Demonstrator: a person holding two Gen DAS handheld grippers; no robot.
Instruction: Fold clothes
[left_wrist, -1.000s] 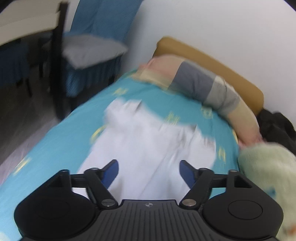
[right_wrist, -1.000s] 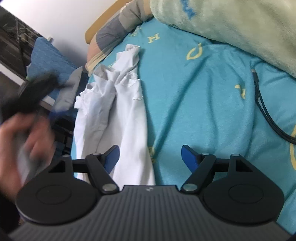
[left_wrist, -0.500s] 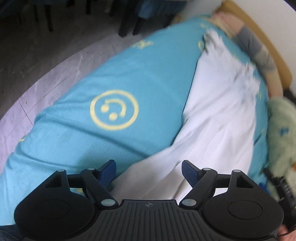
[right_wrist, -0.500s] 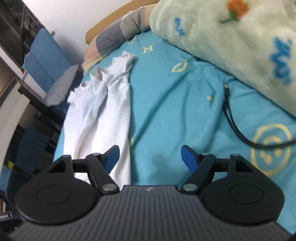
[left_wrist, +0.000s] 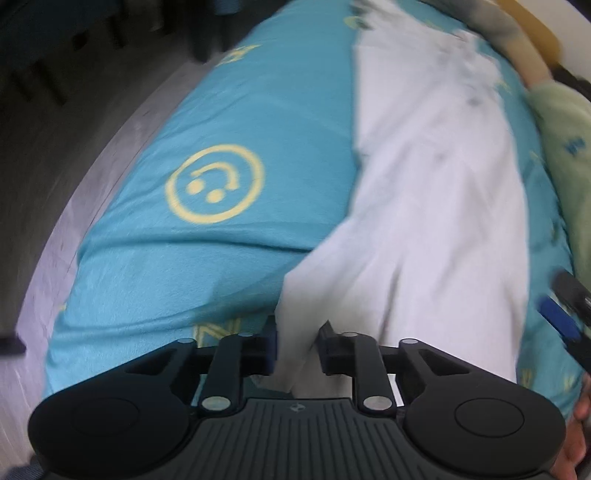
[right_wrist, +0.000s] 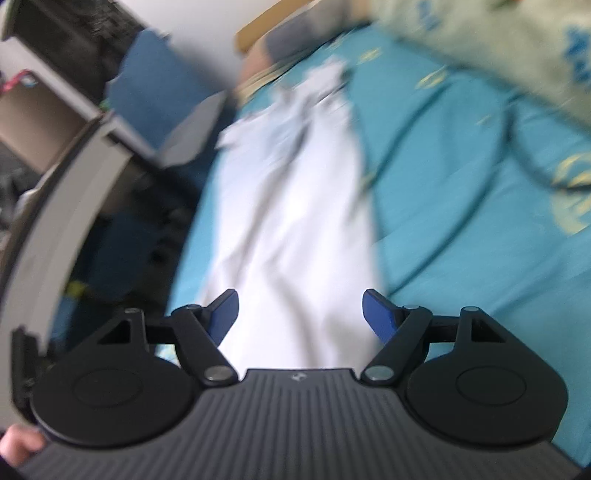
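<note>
Left gripper has just been closing, its jaws now pinching the near corner of the white garment laid along the bed; right gripper hovers open over the hem, and next must seize its corner

A home bedroom is shown. A bed covered by a teal sheet printed with yellow smiley marks is seen, with a wooden headboard at its far end against a white wall. A pale green fleece blanket is heaped on the bed's right side. A blue-covered chair and a shelf unit are placed left of the bed.
</note>
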